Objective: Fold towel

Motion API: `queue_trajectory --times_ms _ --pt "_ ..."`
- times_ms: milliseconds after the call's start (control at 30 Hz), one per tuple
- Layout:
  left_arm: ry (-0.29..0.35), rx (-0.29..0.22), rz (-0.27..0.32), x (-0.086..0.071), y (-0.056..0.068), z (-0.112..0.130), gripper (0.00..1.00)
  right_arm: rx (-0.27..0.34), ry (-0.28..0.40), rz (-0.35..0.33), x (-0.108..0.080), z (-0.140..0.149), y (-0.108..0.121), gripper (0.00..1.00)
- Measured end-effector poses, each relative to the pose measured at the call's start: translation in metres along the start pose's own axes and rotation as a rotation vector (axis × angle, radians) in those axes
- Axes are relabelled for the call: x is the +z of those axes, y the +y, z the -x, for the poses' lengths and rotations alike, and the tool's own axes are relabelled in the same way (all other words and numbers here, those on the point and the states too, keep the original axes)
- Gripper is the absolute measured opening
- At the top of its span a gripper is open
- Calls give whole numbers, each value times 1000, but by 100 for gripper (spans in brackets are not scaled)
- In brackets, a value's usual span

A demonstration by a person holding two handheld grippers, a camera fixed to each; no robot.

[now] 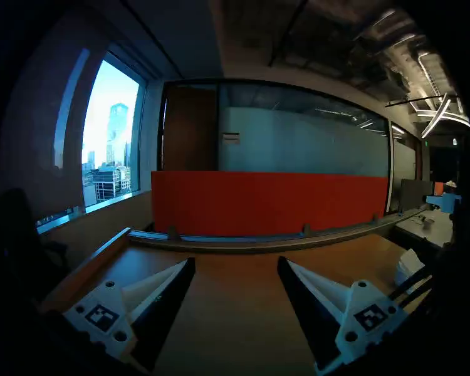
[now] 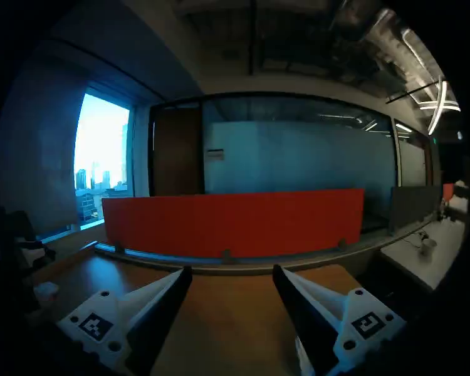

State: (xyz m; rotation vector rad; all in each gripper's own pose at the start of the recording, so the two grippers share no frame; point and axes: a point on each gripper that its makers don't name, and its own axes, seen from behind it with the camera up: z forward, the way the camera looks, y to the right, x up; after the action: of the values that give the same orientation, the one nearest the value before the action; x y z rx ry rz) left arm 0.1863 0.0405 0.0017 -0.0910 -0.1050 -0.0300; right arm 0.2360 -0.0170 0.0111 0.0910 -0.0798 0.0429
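I have the left gripper (image 1: 235, 260) hanging over the wooden bench (image 1: 235, 319), its 2 jaws wide apart with bare wood showing between them. The right gripper (image 2: 232, 269) hangs over the same bench (image 2: 229, 329), jaws also spread and gripping nothing. In the left gripper view a pale crumpled thing (image 1: 410, 266) lies near the bench's right edge, well clear of the jaws. It is too dim for me to tell whether it is the towel. A red screen (image 1: 266, 203) stands along the far side of the bench, with a glass wall (image 1: 297, 138) behind it and a bright window (image 1: 109, 150) to the left. In the right gripper view I see the red screen (image 2: 235, 222), the window (image 2: 100, 163) and a white desk (image 2: 423, 250) off to the right
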Motion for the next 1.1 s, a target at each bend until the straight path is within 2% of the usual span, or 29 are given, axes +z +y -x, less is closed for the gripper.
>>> queue_trajectory --times_ms 267,600,700,1100 --pt "10 9 -10 1 -1 5 97 17 3 -4 -1 -4 -10 99" --pt "29 95 -19 3 0 34 98 -13 7 2 -3 -6 -23 99" --pt "37 104 -25 4 -1 45 97 -10 13 -7 -5 -4 -27 99" --pt "67 97 -41 6 -16 95 97 -24 7 0 -8 22 -34 99"
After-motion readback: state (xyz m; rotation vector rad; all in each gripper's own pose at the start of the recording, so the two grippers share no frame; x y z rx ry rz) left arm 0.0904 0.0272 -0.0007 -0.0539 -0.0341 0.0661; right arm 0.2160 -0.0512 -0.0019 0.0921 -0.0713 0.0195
